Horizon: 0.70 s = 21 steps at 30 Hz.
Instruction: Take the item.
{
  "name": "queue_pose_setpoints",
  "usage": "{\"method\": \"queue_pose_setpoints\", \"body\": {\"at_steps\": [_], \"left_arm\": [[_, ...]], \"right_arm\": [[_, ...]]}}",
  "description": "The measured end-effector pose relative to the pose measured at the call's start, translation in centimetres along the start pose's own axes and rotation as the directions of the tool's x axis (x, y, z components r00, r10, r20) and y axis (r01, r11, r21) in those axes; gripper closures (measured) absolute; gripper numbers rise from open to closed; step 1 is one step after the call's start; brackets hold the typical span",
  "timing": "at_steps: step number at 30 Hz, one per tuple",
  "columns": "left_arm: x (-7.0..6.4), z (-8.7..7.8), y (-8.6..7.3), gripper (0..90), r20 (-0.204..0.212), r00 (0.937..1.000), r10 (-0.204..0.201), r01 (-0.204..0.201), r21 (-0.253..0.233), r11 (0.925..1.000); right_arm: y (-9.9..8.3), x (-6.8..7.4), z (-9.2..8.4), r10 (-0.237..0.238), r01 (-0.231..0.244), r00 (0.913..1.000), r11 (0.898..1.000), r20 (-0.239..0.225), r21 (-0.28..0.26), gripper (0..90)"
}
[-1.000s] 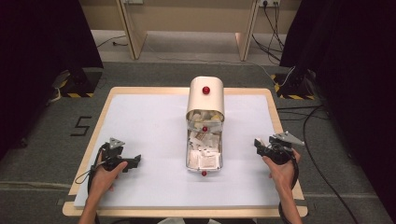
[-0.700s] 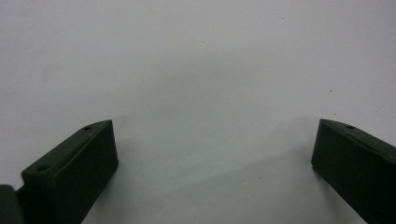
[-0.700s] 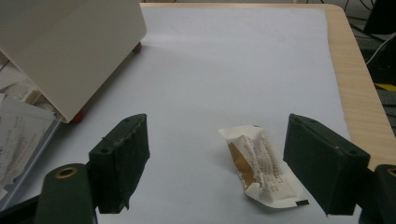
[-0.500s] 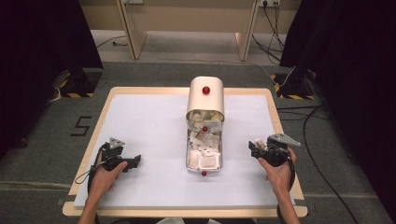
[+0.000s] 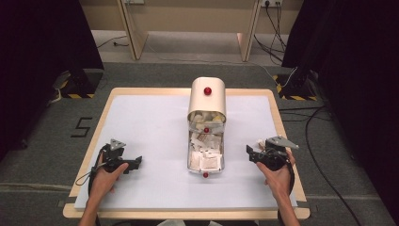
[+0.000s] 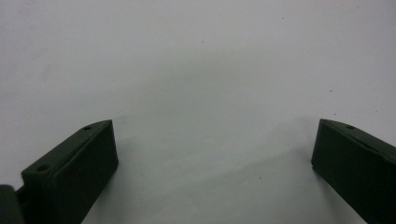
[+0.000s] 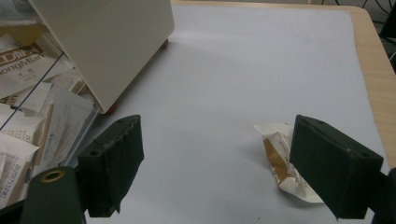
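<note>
A cream box (image 5: 207, 101) with a red knob stands mid-table, and its clear tray (image 5: 205, 157) of several paper packets is pulled out toward me. My right gripper (image 5: 249, 151) rests on the table right of the tray. Its jaws have just been opening and stand open, with nothing between them (image 7: 215, 122). A crumpled white and brown packet (image 7: 276, 156) lies on the table against the right jaw, partly hidden behind it; in the high view the packet (image 5: 260, 141) is just behind the gripper. My left gripper (image 5: 136, 161) rests at the front left, open (image 6: 215, 123) over bare white tabletop.
The white table top (image 5: 150, 122) has a wooden rim (image 5: 277, 117). In the right gripper view the box wall (image 7: 107, 42) and the tray's packets (image 7: 32, 116) are close on the left. Cables and stands sit on the floor beyond the table.
My right gripper has shifted a little left, toward the tray. The left hand has stayed put.
</note>
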<state>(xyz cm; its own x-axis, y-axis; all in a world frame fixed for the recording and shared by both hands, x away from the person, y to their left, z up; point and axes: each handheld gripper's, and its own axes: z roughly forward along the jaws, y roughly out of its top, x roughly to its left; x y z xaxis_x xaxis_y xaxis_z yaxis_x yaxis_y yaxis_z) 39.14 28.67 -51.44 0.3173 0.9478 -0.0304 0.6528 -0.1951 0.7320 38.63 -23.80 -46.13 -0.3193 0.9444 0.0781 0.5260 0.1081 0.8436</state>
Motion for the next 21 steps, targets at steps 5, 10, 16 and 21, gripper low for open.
{"method": "queue_pose_setpoints", "body": {"at_steps": [5, 10, 16, 21], "left_arm": [[0.0, 0.0, 0.0, 0.0, -0.001, 1.0, 0.0, 0.0, 0.001, 1.0], [0.0, 0.0, 0.0, 0.0, 0.0, 1.0, -0.001, 0.001, 0.0, 1.0], [0.0, 0.0, 0.0, 0.0, -0.001, 1.0, 0.0, 0.0, 0.001, 1.0], [0.0, 0.0, 0.0, 0.0, -0.001, 1.0, 0.0, 0.0, 0.0, 1.0]], "right_arm": [[-0.2, 0.4, -0.2, -0.011, 0.011, 0.9999, 1.0, -0.008, 0.007, 18.0], [-0.4, 0.8, -0.5, -0.015, 0.015, 0.9997, 1.0, -0.017, 0.012, 17.5], [-1.0, 1.2, -1.1, -0.011, 0.012, 0.9996, 1.0, -0.026, 0.014, 16.3], [-2.1, 1.6, -1.6, -0.007, 0.007, 0.9995, 1.0, -0.032, 0.027, 15.9]]}}
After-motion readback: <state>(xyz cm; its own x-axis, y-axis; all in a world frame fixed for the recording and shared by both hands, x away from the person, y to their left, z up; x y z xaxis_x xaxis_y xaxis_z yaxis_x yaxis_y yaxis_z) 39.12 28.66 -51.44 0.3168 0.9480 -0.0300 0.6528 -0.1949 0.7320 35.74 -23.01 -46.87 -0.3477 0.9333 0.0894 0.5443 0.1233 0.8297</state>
